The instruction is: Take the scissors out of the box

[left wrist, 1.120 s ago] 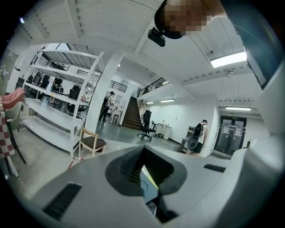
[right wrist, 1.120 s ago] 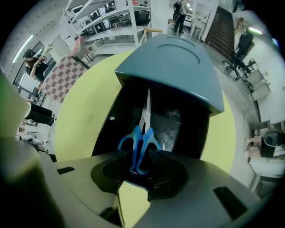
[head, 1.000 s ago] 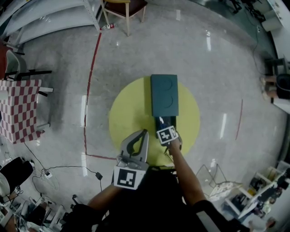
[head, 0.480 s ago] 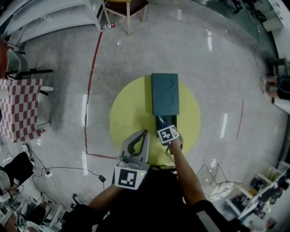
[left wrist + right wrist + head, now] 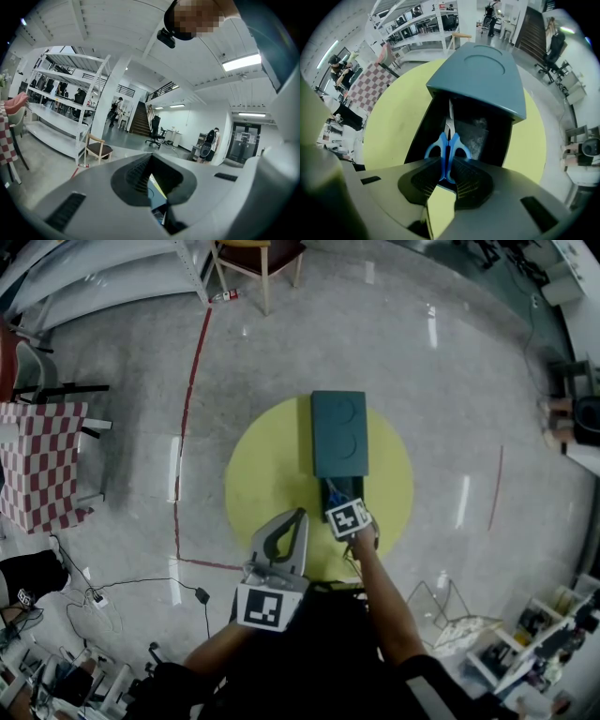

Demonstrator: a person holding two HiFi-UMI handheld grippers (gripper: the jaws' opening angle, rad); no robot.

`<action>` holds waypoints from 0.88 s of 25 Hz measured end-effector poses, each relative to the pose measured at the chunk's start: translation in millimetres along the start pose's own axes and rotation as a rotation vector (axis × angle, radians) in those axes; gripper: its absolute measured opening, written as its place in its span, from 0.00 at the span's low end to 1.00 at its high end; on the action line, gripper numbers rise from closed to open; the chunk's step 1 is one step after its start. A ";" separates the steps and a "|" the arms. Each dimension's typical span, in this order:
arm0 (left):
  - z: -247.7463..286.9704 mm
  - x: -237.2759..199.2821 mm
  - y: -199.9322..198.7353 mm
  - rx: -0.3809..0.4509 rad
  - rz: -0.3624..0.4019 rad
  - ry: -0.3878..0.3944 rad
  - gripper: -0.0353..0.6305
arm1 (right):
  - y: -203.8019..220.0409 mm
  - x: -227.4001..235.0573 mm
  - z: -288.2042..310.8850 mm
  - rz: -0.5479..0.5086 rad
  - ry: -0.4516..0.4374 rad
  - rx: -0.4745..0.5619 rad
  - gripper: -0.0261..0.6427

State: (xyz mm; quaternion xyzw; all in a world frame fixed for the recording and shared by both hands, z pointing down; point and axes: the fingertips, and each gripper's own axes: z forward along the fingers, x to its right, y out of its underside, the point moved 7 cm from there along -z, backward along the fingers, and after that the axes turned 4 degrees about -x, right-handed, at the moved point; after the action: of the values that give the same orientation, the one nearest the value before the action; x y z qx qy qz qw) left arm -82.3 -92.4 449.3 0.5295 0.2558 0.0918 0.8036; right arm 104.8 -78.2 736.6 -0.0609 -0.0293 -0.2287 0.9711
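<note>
Scissors (image 5: 446,150), tips hidden under box lid (image 5: 483,79) — right gripper (image 5: 446,171) just closed on handles, left gripper (image 5: 152,178) closed, empty

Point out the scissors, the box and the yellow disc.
scissors (image 5: 444,147): right gripper view, blue handle.
box (image 5: 480,77): right gripper view, teal lid.
yellow disc (image 5: 267,479): head view, bare left part.

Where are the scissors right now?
In the right gripper view, the blue-handled scissors lie inside the open teal box on the yellow mat. Their handles are between the jaws of the right gripper, which have just been closing on them.
</note>
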 end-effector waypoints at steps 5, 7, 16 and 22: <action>-1.9 4.7 1.5 0.007 0.000 0.002 0.05 | 4.7 0.8 -5.1 0.002 -0.005 0.005 0.15; -3.5 5.6 0.6 0.014 -0.002 0.002 0.05 | 5.2 -0.5 -7.4 0.004 -0.009 0.014 0.15; -11.0 17.2 4.7 0.018 0.003 0.011 0.05 | 15.4 0.8 -15.6 0.002 -0.003 0.041 0.15; -18.8 20.9 6.4 0.021 0.010 0.013 0.05 | 26.3 -1.4 -21.2 0.010 0.006 0.027 0.15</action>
State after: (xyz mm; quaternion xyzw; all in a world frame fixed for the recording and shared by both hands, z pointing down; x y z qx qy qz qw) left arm -73.2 -65.8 442.8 0.5386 0.2595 0.0966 0.7958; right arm 115.9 -57.0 712.7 -0.0471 -0.0290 -0.2235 0.9731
